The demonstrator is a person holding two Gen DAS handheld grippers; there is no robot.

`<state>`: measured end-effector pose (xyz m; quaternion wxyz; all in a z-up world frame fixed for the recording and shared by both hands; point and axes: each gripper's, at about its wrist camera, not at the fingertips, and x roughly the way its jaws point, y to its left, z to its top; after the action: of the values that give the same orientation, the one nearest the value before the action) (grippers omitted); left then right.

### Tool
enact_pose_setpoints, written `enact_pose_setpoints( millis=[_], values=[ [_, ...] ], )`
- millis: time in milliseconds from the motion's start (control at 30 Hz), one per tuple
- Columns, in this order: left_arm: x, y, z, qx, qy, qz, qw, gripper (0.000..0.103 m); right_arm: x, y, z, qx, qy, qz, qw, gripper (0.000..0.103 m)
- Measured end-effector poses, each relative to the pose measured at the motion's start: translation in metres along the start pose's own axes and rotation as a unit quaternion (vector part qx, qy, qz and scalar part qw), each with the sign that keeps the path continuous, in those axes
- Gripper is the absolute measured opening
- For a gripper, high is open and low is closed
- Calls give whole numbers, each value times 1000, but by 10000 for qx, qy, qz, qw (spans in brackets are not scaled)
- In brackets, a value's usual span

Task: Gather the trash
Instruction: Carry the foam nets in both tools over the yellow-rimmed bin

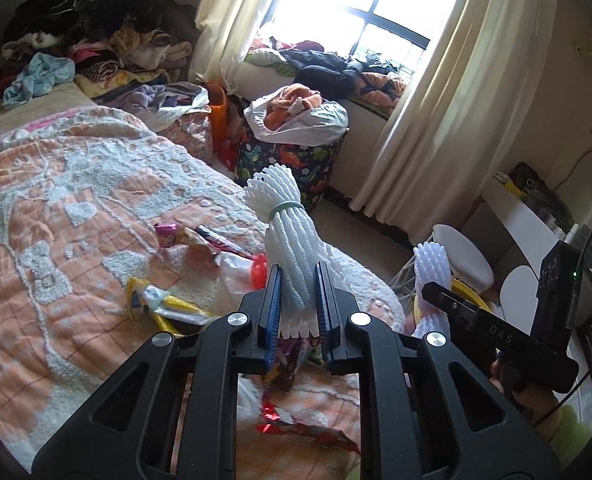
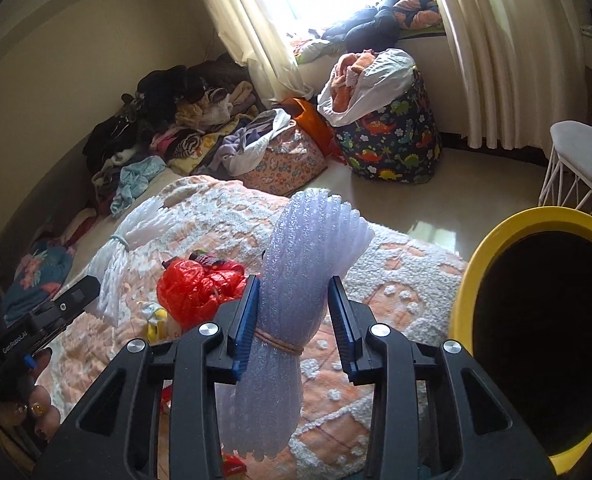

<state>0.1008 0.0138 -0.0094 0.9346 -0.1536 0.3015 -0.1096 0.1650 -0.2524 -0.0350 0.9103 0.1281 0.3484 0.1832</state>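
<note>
My left gripper (image 1: 297, 284) is shut on a white foam-net bundle (image 1: 286, 232) tied with a green band, held above the bed. It also shows in the right wrist view (image 2: 124, 248). My right gripper (image 2: 294, 300) is shut on a pale lilac foam-net bundle (image 2: 296, 280) tied with a brown band, held over the bed edge, left of a yellow bin (image 2: 467, 280) with a dark inside. Wrappers (image 1: 212, 240), a yellow packet (image 1: 156, 300) and a red plastic bag (image 2: 196, 288) lie on the orange-and-white blanket (image 1: 56, 208).
Piles of clothes (image 1: 88, 32) cover the far end of the bed. A dinosaur-print hamper (image 2: 391, 140) with a white bag stands by the curtained window (image 1: 355, 8). A white wire stool (image 2: 579, 168) stands beyond the bin on the bare floor.
</note>
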Motion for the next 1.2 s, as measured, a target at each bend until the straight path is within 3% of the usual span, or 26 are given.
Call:
enact_pose_setpoints(
  millis=[667,1200],
  values=[
    [34,-94,-26,767,446,-678,9937,11,-66,-96,-2,813,-629,-804,9915,33],
    [67,-150,-54,1274,911,-1083,9817,11,-89,-163,-2,1251,-881,-1744,9727,33]
  ],
)
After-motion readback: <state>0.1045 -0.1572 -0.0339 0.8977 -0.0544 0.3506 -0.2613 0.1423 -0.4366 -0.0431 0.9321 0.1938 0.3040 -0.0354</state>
